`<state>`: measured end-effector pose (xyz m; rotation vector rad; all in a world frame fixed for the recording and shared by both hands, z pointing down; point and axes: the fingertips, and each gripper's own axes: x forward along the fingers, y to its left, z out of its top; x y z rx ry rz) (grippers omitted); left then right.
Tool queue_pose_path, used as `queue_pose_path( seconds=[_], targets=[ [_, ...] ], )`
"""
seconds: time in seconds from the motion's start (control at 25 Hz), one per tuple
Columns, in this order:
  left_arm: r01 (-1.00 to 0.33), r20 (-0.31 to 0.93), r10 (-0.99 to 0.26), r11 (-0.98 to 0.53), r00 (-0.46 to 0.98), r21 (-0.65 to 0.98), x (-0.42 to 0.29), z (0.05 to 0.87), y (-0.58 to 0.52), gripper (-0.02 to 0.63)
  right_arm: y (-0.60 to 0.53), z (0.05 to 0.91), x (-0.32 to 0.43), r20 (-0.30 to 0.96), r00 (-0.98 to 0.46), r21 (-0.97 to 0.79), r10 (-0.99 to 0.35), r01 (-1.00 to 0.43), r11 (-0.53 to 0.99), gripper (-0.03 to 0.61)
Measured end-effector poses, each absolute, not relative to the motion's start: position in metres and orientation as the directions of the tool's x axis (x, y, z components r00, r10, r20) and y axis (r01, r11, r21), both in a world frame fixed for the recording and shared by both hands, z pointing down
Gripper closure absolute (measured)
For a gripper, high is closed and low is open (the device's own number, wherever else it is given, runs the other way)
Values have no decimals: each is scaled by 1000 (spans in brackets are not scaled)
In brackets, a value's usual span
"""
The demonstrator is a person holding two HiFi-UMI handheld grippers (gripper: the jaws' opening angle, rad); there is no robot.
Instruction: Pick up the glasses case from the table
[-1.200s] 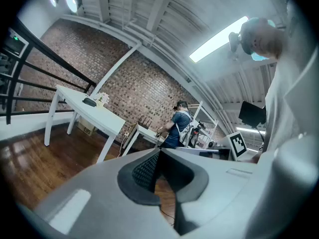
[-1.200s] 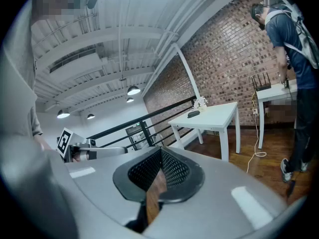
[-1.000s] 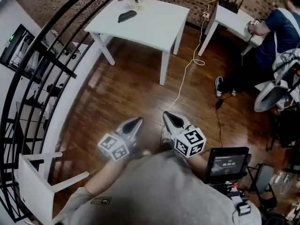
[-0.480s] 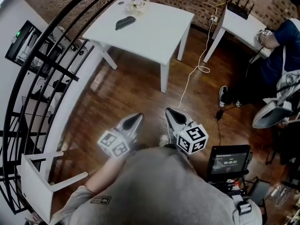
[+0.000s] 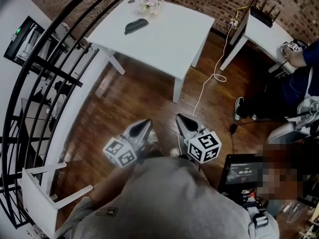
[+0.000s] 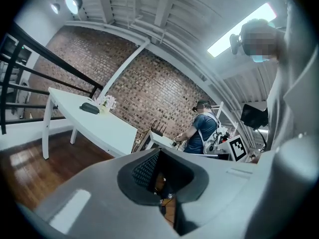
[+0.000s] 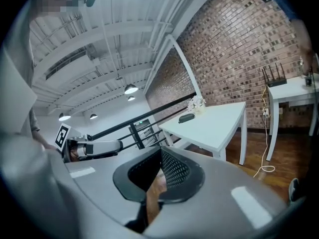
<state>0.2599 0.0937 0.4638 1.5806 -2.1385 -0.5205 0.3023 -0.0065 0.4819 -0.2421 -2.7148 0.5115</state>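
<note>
Glasses case, dark and slim, lies flat on the white table, toward its far side. A small pot of pale flowers stands just beyond it, near but not touching.

Down at the near edge of the head view, both tools are held close in front of the person's grey shirt, side by side over the wooden floor. The left gripper has its jaws pressed together with nothing between them. The right gripper is the same, pads closed on each other and empty. Both noses point out toward the table.

And the gap is big: the case is well apart from both tools, with open floor and the table's near edge in between. From the head view it sits up and a touch left of the left gripper's tip.

The left gripper view has the case far off to the left of its jaws, on the table top next to the flowers. The right gripper view puts it above and slightly right of its own jaws, again on the far part of the table.

A white cable trails across the floor to the right of the table, and a black railing curves along the left.
</note>
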Motion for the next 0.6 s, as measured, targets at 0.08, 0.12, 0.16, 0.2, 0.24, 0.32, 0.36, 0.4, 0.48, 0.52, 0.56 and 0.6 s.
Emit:
queue_pose_path(
  seconds=[0.08,0.12,0.16,0.2,0.24,0.32,0.36,0.4,0.48,0.52,0.56,0.6],
  targets=[
    [-803,110,-962,271,-251,532,233,467,89,612,-10,482,277,323,-919,-374,226,95,923,568],
    [-805,107,-963,265,-247,530,220,467,87,612,-11,482,265,324,-919,-371,223,94,924,568],
    [-808,103,-964,261,-244,529,207,466,85,612,-12,481,252,326,-919,-367,221,92,926,568],
    [-810,99,-965,258,-243,526,192,464,84,612,-13,479,239,328,-919,-362,218,91,928,568],
    [-813,93,-965,256,-244,523,178,462,85,612,-12,478,226,328,-920,-358,215,89,929,568],
    [-814,86,-965,256,-248,522,153,456,90,612,-7,475,202,323,-923,-353,208,86,932,568],
    [-814,86,-964,257,-250,521,143,455,94,612,-3,475,191,321,-924,-351,205,85,932,568],
    [-816,85,-964,257,-250,518,133,455,99,612,1,475,182,321,-925,-350,204,84,933,568],
    [-819,82,-964,259,-253,512,114,457,109,612,8,474,163,321,-924,-352,206,85,932,568],
    [-817,82,-962,263,-259,513,104,457,113,612,11,474,153,321,-924,-354,209,87,931,568],
    [-813,83,-961,269,-265,516,95,457,116,612,14,474,143,322,-922,-357,213,90,930,568],
    [-809,86,-958,277,-273,519,86,458,118,612,16,474,133,323,-921,-360,220,95,928,568]
  ],
)
